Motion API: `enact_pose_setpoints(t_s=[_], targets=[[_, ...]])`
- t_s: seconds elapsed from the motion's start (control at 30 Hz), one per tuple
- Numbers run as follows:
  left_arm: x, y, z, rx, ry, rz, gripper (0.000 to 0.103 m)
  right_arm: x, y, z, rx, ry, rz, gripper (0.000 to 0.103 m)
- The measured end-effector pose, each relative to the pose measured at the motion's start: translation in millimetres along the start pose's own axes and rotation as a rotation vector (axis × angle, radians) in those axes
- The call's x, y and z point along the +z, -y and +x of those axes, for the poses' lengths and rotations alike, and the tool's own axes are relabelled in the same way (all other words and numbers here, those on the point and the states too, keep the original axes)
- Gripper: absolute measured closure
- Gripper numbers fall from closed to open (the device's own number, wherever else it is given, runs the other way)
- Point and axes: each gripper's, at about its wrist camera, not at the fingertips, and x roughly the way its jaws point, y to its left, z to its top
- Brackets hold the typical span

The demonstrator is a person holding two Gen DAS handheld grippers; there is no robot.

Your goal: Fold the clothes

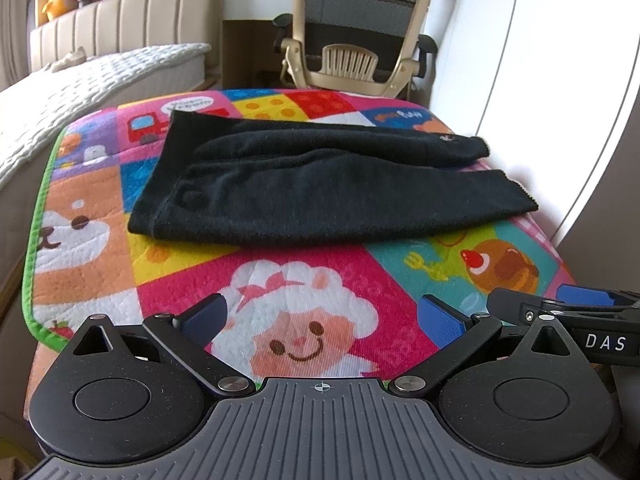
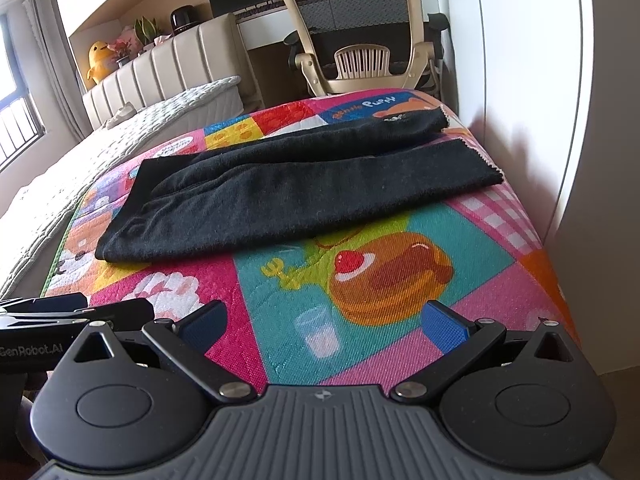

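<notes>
Gaping empty: left tongs (image 1: 322, 314), right tongs (image 2: 324, 320)

chair (image 1: 360, 32) top cropped, mat (image 2: 280, 320) near edge behind claw

A bright cartoon play mat (image 1: 280, 264) covers the surface. Beyond its far edge stands a beige mesh office chair (image 1: 352, 28). Off the left edge lies a bed with a white quilted cover (image 1: 60, 92) and padded headboard (image 2: 168, 64); a yellow plush toy (image 2: 98, 60) sits behind it.

The right gripper (image 1: 600, 320), seen in the left wrist view, bears "DAS". The left gripper (image 2: 60, 316) reads "GenRobot.AI" in the right wrist view. The cartoon play mat (image 2: 400, 240) shows "Puppy" on a blue square.
</notes>
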Motion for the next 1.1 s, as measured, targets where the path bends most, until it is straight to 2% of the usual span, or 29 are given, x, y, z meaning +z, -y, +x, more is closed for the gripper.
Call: enact_pose_setpoints(t_s=[0.4,0.6,0.87,1.1], targets=[[6,-5,27,-0.035,-0.058,-0.013,0.0,4,7,29,0.002,-0.071,0.019,0.0],[18,-14,51,-0.039,-0.079,-0.024,0.0,17,6,50,-0.013,-0.084,-0.004,0.0],[47,-29,84,-0.019,-0.075,-0.006,0.0,48,12,86,-0.033,-0.052,0.046,0.0],[78,-43,115,-0.034,-0.046,-0.014,0.0,73,14,119,-0.064,-0.003,0.05,0.0]])
